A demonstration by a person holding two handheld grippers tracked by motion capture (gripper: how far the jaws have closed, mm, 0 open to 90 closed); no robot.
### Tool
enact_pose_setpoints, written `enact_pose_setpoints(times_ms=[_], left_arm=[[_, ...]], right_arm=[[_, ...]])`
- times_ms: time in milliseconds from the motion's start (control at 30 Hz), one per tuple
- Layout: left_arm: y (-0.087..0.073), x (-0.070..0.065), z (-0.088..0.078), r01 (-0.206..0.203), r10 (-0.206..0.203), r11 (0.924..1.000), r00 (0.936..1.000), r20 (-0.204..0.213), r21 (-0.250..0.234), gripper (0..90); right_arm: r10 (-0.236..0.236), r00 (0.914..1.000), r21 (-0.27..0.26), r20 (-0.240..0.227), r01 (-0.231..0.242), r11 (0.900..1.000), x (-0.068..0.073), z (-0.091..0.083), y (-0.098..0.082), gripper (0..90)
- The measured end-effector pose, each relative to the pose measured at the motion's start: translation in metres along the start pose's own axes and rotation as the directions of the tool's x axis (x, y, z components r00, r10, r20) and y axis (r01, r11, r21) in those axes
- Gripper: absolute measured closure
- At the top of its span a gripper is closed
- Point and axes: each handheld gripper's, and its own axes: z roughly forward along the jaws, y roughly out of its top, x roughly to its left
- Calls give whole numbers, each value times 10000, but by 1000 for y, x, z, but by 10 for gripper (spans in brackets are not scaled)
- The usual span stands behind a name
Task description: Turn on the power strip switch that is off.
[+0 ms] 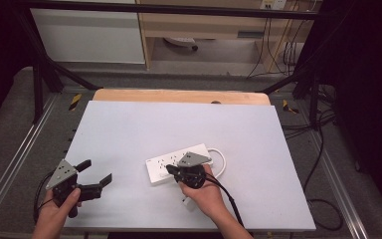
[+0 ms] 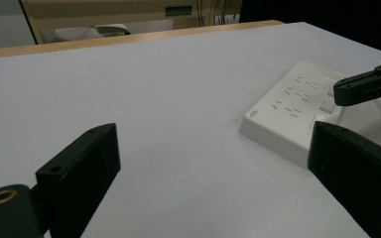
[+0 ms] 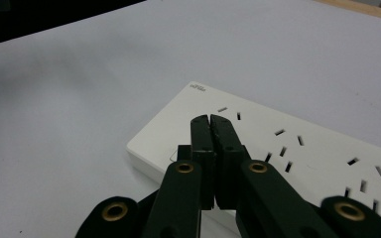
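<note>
A white power strip [image 1: 165, 165] lies on the white tabletop [image 1: 179, 124], right of centre, with its white cord [image 1: 223, 160] looping off its right end. My right gripper [image 1: 169, 169] is shut and rests over the strip's near edge. In the right gripper view its closed tips [image 3: 211, 122] sit just above the strip's socket face [image 3: 302, 148], with nothing seen between them. My left gripper [image 1: 98, 171] is open near the front left of the table, well apart from the strip. In the left gripper view the strip [image 2: 287, 106] lies ahead to the right, with the right gripper's jaw above it.
A small white object [image 1: 185, 200] lies on the table under the right hand. A wooden edge [image 1: 179, 95] runs along the table's far side. Black frame posts [image 1: 37, 84] and floor cables [image 1: 318, 164] flank the table.
</note>
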Motion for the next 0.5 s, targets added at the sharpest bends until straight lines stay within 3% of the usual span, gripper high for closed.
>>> enact_pose_setpoints(times_ms=[500], left_arm=[[0,0,0,30,-30,10000,10000,-6,-11,63]], right_arm=[[-193,9998,710,-82,198,9973,0,9,6,900]])
